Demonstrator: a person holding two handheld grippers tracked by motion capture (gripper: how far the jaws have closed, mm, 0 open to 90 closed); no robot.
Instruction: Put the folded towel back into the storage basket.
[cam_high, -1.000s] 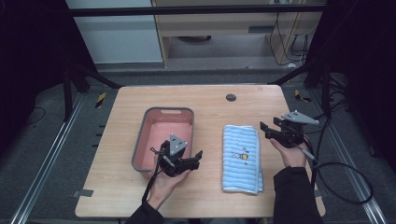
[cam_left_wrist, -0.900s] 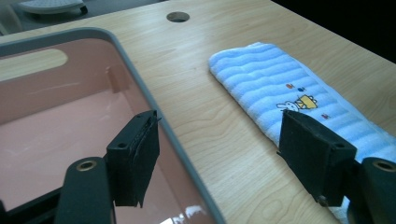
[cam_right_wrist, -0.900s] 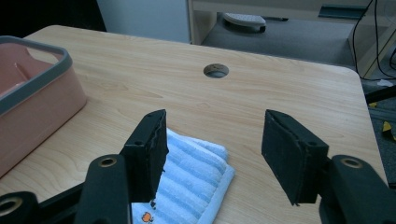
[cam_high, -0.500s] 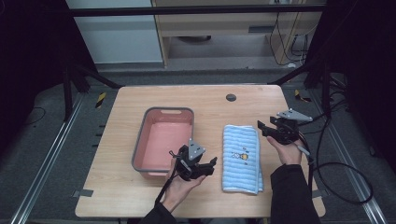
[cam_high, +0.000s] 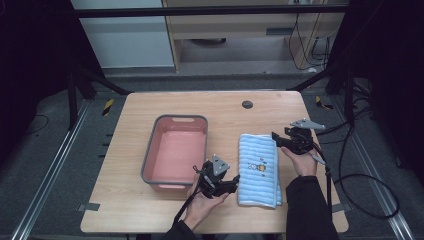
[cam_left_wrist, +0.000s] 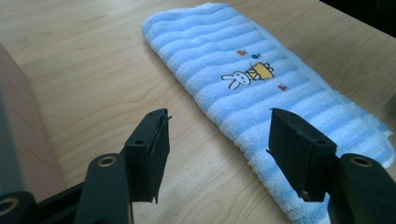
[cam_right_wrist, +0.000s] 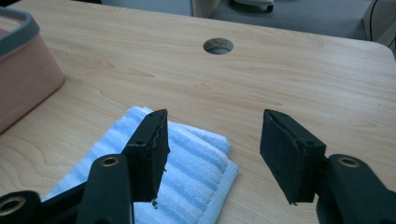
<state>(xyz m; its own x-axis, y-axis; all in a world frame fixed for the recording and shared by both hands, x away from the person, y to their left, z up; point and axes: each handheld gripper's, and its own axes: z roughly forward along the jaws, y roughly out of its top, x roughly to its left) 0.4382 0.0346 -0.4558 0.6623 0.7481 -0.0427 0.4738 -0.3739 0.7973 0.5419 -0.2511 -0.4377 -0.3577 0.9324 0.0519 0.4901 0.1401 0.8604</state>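
A folded blue-and-white striped towel (cam_high: 258, 168) with a small rabbit print lies on the wooden table (cam_high: 220, 107), right of a pink basin (cam_high: 176, 151). My left gripper (cam_high: 234, 182) is open at the towel's near left corner, its jaws straddling the towel's edge (cam_left_wrist: 243, 140). My right gripper (cam_high: 275, 137) is open at the towel's far right corner (cam_right_wrist: 205, 154), one jaw over the cloth, the other over bare wood. Nothing is held.
The pink basin with a grey rim (cam_right_wrist: 21, 28) looks empty. A round cable hole (cam_high: 247, 104) sits near the table's far edge (cam_right_wrist: 218, 45). Cables (cam_high: 350, 175) trail off the table's right side.
My left gripper has moved right from the basin's near corner to the towel's near left corner. My right gripper has shifted slightly left and down toward the towel's far corner.
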